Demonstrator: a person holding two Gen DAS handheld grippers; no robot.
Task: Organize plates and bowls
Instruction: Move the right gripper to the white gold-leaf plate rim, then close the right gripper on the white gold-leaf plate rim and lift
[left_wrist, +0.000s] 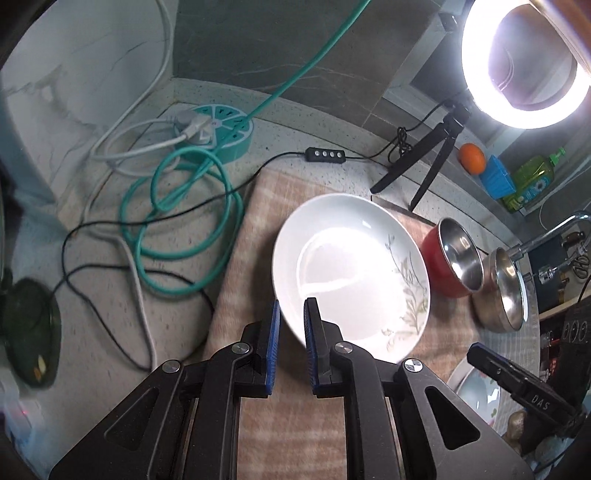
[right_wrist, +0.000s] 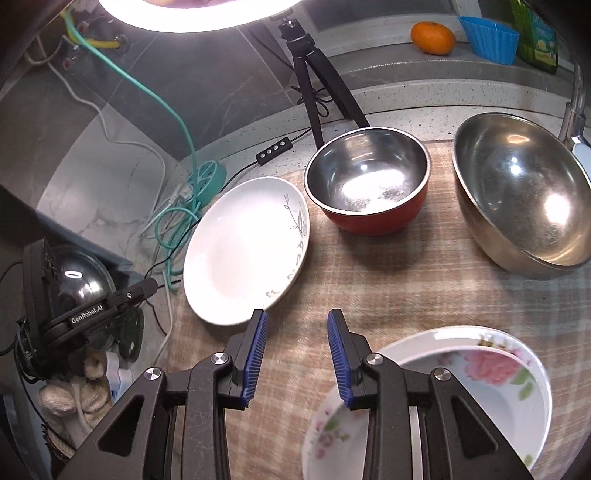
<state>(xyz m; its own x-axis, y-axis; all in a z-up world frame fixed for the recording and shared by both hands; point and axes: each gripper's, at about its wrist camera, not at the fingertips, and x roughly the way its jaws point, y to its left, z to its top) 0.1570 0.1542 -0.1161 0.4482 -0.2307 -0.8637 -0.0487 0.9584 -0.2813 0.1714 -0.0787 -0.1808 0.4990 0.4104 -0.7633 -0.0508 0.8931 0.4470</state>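
At the far left of the counter (left_wrist: 110, 295) lie a dark round mat (left_wrist: 29, 325), white cables (left_wrist: 144, 129) and a coiled teal cord (left_wrist: 177, 229) that runs from a round teal power strip (left_wrist: 218, 129). A black cable with an inline switch (left_wrist: 325, 153) crosses toward the tripod (left_wrist: 424, 162) of a lit ring light (left_wrist: 524, 62).

A checked cloth (right_wrist: 369, 295) covers the middle of the counter. The left gripper (left_wrist: 291, 321) has its jaws narrow and pinched on the near rim of a white plate (left_wrist: 351, 273) with a leaf print; the plate is tilted above the cloth, its far edge higher. In the right wrist view that plate (right_wrist: 243, 251) sits at the cloth's left edge.

Right of the plate stands a red bowl (right_wrist: 369, 184) with a steel inside, upright on the cloth, and further right a larger steel bowl (right_wrist: 517, 199), tilted a little.

The right gripper (right_wrist: 295, 354) hangs over bare cloth with its jaws partly apart and nothing between them. Just right of it and nearer, a floral plate (right_wrist: 498, 373) and a floral bowl (right_wrist: 332, 432) lie together, the bowl partly hidden behind the gripper.

On the ledge behind are an orange (right_wrist: 432, 37), a blue cup (right_wrist: 487, 37) and a green bottle (left_wrist: 532, 177). A tap (left_wrist: 554, 236) shows at the far right.
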